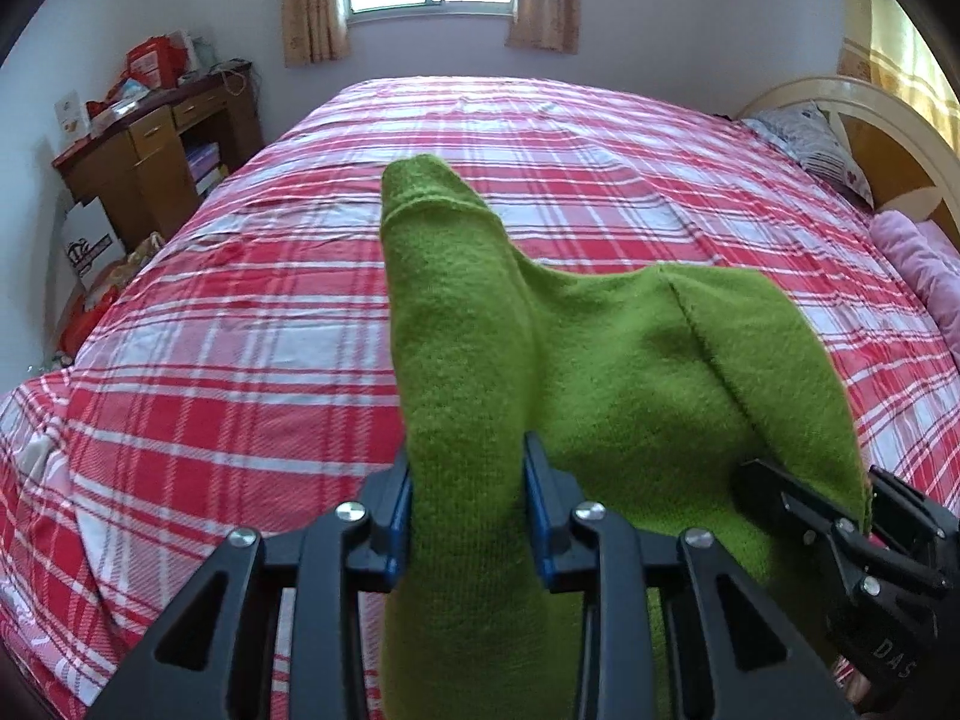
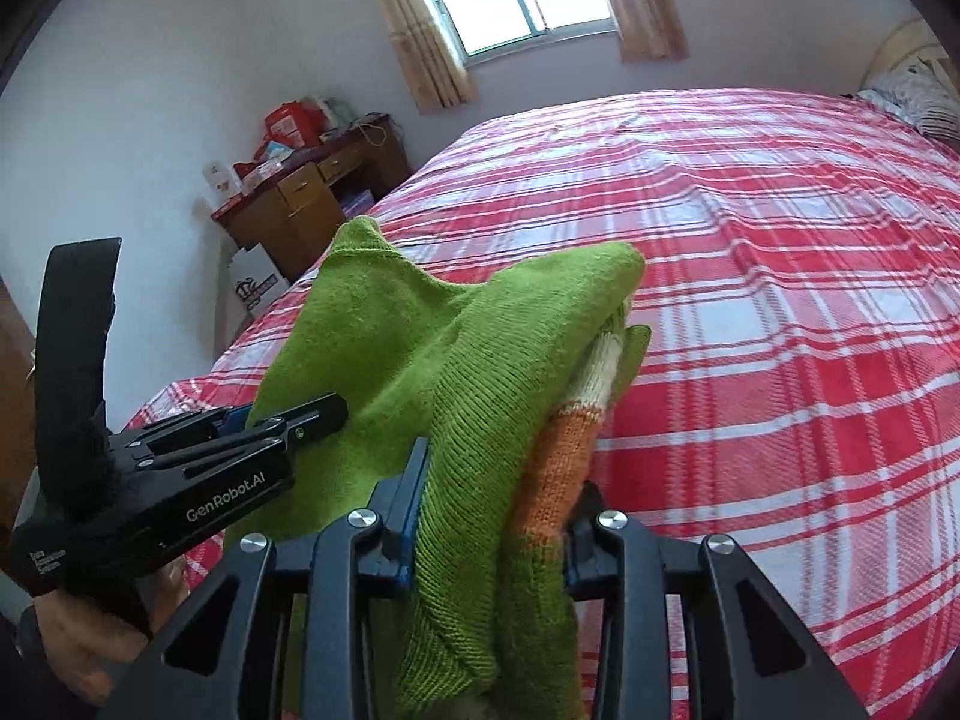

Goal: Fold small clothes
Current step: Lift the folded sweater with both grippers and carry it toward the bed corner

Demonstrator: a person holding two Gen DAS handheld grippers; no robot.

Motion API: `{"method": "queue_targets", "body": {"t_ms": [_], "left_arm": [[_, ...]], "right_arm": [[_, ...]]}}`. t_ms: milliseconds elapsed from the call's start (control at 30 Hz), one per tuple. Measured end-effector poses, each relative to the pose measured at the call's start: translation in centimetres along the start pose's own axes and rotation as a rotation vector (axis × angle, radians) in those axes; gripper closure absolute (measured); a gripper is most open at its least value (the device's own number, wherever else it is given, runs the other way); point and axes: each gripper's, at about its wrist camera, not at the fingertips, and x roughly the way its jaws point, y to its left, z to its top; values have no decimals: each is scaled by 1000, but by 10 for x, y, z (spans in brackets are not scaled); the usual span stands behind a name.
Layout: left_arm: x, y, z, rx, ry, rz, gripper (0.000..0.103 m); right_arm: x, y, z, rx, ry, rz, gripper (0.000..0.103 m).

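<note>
A green knit garment (image 1: 600, 360) with an orange and cream stripe (image 2: 570, 450) hangs above the bed, lifted between both grippers. My left gripper (image 1: 468, 480) is shut on a bunched fold of it, blue pads pressing either side. The right gripper (image 1: 840, 516) shows at the right edge of the left wrist view, clamped on the garment's other corner. In the right wrist view my right gripper (image 2: 498, 516) is shut on a thick wad of the garment (image 2: 420, 330). There the left gripper (image 2: 288, 420), held by a hand, grips the cloth's left edge.
A bed with a red and white plaid sheet (image 1: 240, 330) spreads below and ahead. A patterned pillow (image 1: 810, 138) and a pink blanket (image 1: 924, 264) lie by the headboard at right. A cluttered wooden desk (image 1: 150, 144) stands against the left wall.
</note>
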Motion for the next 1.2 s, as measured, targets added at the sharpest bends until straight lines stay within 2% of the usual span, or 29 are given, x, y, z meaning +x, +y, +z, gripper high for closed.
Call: {"method": "queue_targets", "body": {"t_ms": [1200], "left_arm": [[-22,125,-6,-206,-43,140,72]], "right_arm": [[55,121,16,-161,30,168,68]]}}
